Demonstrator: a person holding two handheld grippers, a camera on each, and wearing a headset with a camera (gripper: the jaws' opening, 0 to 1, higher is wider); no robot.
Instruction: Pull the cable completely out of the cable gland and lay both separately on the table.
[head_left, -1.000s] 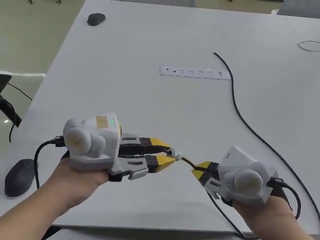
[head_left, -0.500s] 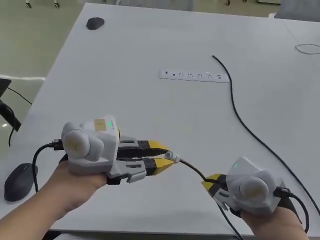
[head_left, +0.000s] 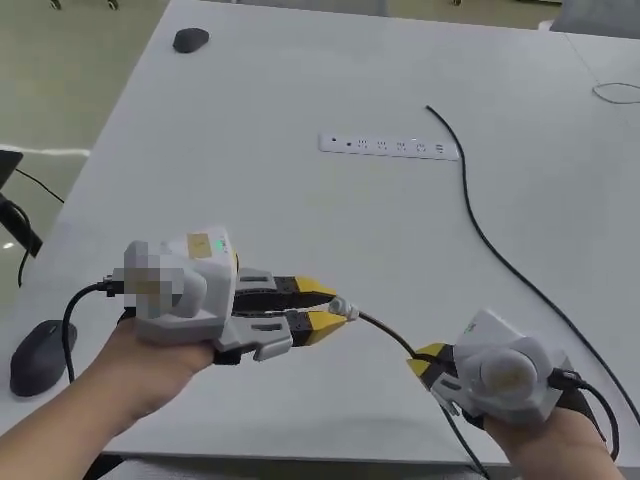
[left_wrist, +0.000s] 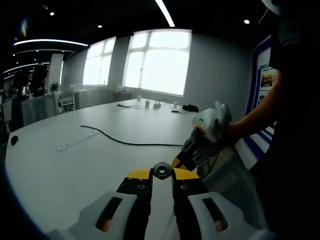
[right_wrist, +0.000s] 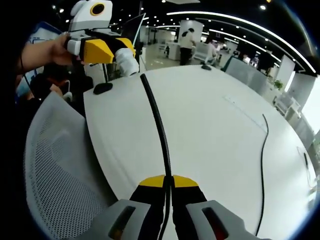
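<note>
A small white cable gland (head_left: 343, 308) is pinched between the yellow tips of my left gripper (head_left: 328, 309), which is shut on it above the table's near edge. A thin black cable (head_left: 385, 331) comes out of the gland and runs down-right into my right gripper (head_left: 426, 361), which is shut on it. The left gripper view has the gland (left_wrist: 161, 170) end-on between the jaws, with the right gripper (left_wrist: 186, 154) beyond. In the right gripper view the cable (right_wrist: 159, 127) stretches from my closed jaws up to the gland (right_wrist: 127, 62).
On the white table (head_left: 250, 160) lie a white power strip (head_left: 390, 146), a long loose black cable (head_left: 480, 235) and a dark mouse (head_left: 191, 39) at the far left. Another mouse (head_left: 35, 352) sits near my left hand. A mesh chair (right_wrist: 55, 170) stands by the table's edge.
My right gripper has drawn back to the right and towards me, so a longer stretch of black cable shows between it and the gland. The left gripper has stayed roughly in place.
</note>
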